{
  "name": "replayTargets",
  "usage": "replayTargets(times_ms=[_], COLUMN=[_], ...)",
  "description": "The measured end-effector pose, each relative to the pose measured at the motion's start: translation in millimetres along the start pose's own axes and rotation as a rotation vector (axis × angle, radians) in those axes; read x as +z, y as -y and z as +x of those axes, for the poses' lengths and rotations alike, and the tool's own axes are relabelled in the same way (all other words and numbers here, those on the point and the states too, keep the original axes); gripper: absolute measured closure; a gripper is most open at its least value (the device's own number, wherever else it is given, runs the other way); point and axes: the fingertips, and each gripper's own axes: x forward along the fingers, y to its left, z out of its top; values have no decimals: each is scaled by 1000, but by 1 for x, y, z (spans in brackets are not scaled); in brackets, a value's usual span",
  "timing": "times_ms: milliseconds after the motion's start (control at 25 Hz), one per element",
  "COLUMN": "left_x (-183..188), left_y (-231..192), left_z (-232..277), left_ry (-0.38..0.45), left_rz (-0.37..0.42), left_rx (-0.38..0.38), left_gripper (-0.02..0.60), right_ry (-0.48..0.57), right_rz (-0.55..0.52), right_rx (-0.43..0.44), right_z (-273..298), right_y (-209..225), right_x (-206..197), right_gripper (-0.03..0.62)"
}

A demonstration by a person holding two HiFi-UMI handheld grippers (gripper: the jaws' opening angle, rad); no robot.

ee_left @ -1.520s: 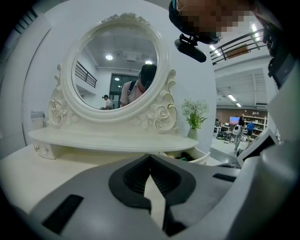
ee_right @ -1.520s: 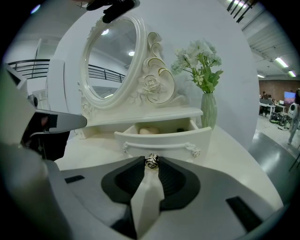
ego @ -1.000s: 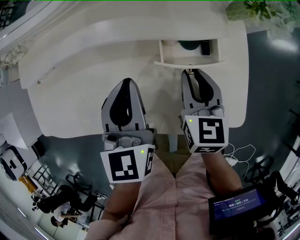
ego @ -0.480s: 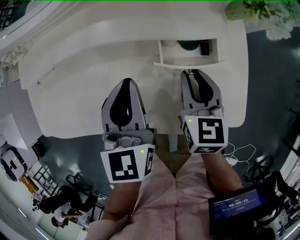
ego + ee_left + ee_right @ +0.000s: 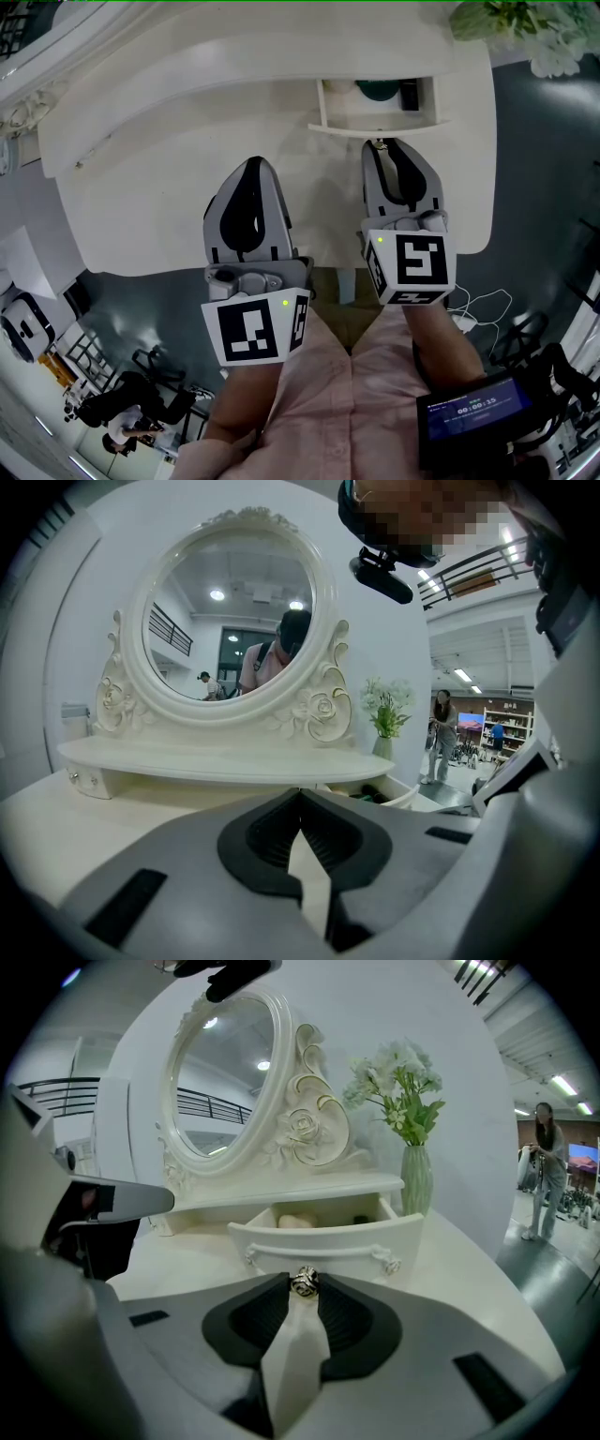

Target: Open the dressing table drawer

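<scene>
Drawer: the drawer [image 5: 323,1237] of the white dressing table [image 5: 141,187] stands pulled out under the shelf on the table's right side, with its contents on show
Right gripper: right gripper [image 5: 304,1286] pinches the small knob [image 5: 304,1281] at the very tips of its jaws
Left gripper: left gripper [image 5: 300,803] is pressed together on nothing, resting low over the bare tabletop
Risk, slip: the knob is tiny, hard and rounded, held only at the tips, so a sideways or upward tug would likely pop it free
Risk, overpull: the drawer looks short. Drawn much further, it could leave its slot and tip out the pale rounded item [image 5: 295,1221] inside
Risk, vase: the vase [image 5: 415,1180] of flowers stands near the drawer's right end, and a jolt to the table could rock it
Materials: glossy painted wood; metallic knob with a dark-lined rose pattern; matte grey jaws with ribbed black pads
Shapes: bowed drawer front with a carved rail and scroll ends; oval mirror [image 5: 225,1072] in an ornate frame of roses and scrolls
</scene>
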Motion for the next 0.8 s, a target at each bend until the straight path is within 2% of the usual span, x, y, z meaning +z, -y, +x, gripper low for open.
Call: replayTargets(times_ms=[400, 800], left_x=[20, 72], left_y=[5, 20], left_z=[0, -10], left_ry=[45, 146], left_rz=[16, 44], left_rx=[-15, -68], left_gripper=[560, 560], right_ry=[-12, 122], right_rz=[-16, -33], right_rx=[15, -21], right_z=[-8, -48], right_y=[0, -2], right_x=[3, 64], right_gripper=[487, 487])
